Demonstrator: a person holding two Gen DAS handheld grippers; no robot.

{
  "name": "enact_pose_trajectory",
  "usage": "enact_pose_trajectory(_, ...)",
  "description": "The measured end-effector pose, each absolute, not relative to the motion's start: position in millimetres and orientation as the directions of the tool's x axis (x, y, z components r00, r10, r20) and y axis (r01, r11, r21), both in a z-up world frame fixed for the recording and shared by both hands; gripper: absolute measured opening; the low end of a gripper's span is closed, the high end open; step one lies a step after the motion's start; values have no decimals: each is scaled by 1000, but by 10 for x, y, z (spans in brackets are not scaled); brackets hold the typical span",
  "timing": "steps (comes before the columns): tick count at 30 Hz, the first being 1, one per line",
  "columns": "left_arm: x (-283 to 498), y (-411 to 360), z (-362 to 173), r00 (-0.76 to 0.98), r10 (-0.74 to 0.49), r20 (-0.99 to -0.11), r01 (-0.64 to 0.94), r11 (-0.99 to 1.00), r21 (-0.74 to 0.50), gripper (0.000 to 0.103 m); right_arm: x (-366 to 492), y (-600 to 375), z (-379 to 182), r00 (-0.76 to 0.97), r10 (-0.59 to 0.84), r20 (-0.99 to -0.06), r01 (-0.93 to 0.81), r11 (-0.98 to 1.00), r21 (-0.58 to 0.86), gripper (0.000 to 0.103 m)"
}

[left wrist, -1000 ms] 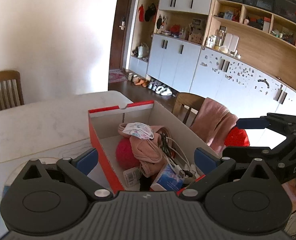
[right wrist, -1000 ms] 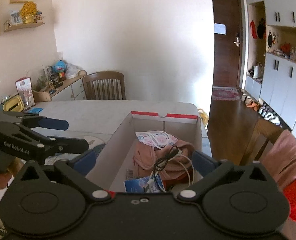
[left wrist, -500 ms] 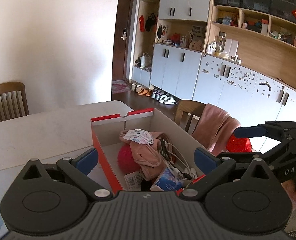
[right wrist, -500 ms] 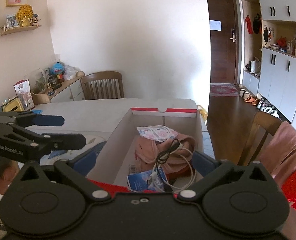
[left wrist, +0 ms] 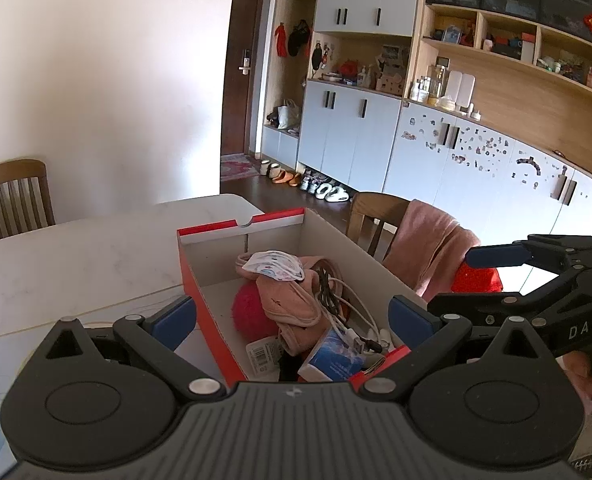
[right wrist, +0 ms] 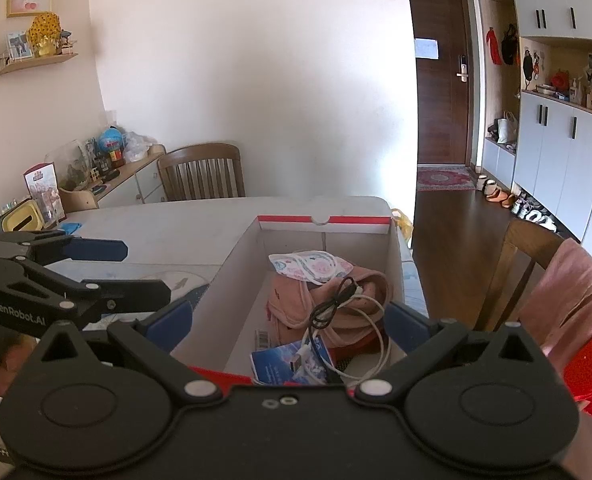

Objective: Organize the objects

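Left wrist: left gripper [left wrist: 292, 316] wide apart, empty.

Red ball [left wrist: 248, 312] half buried under pink cloth [left wrist: 292, 300]; box [left wrist: 212, 312] bottom unseen.

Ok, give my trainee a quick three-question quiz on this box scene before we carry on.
1. True or false: both grippers, left gripper and right gripper, are open and hold nothing.
2. What lies on top of the pink cloth in the shoe box: A) face mask B) scissors C) a cup?
3. Fill in: the white cable lies tangled with a ___ cable.

Key: 1 true; 2 A; 3 black.
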State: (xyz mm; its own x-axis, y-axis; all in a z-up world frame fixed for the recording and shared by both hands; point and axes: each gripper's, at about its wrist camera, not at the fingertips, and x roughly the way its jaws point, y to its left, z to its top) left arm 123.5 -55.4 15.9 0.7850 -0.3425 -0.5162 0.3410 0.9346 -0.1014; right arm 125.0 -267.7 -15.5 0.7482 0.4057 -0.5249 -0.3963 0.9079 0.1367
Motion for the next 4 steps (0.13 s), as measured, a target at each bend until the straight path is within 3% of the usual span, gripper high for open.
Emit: enact_pose_trajectory(4, 1233, -554, 158, 784, -344, -517, 343, 934, -102, 103, 1256, -2672, -164, 745, 404, -531, -393, 909, 140, 102)
